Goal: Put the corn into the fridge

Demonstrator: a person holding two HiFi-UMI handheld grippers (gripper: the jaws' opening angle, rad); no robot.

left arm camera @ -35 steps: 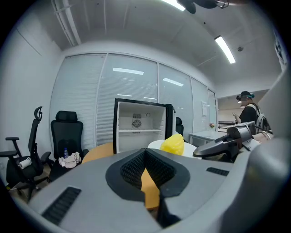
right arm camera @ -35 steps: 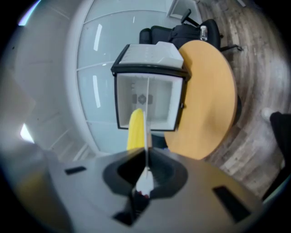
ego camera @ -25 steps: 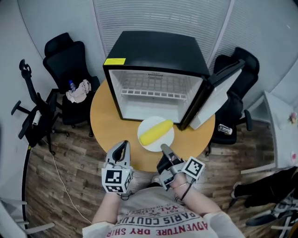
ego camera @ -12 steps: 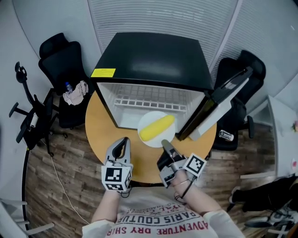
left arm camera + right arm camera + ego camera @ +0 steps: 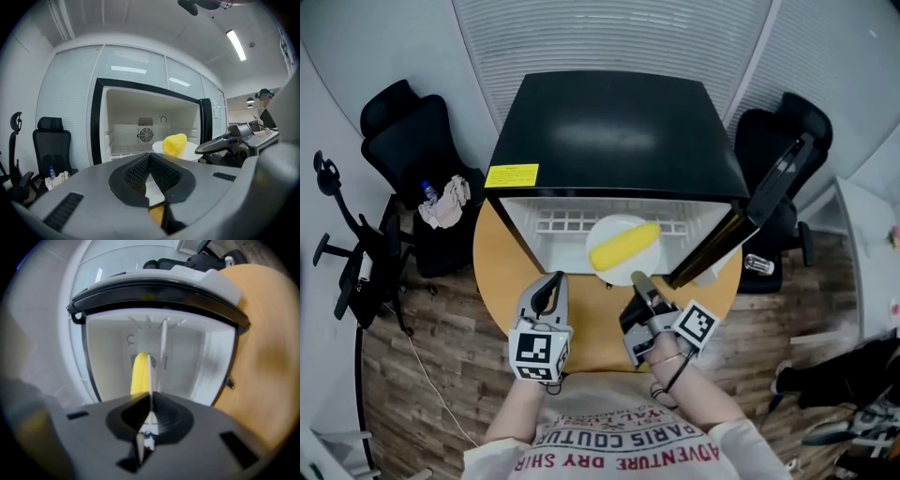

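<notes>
A yellow corn cob (image 5: 623, 246) lies on a white plate (image 5: 606, 229). My right gripper (image 5: 639, 278) is shut on the plate's near rim and holds it in the mouth of the open black fridge (image 5: 614, 131), just above the fridge floor. Seen from the right gripper view, the plate (image 5: 150, 373) is edge-on between the jaws of that gripper (image 5: 151, 397), with the corn (image 5: 138, 373) to its left. My left gripper (image 5: 551, 283) hovers over the round wooden table (image 5: 499, 267), shut with nothing in it. Its own view shows the corn (image 5: 174, 144) ahead.
The fridge door (image 5: 761, 202) stands open at the right. A wire shelf (image 5: 567, 223) crosses the back of the fridge. Black office chairs (image 5: 403, 127) stand on both sides, one with a cloth and bottle (image 5: 441, 202) on its seat.
The right gripper has carried the plate with the corn forward, from over the table's front part to the fridge opening. The left gripper has stayed shut and nearly still.
</notes>
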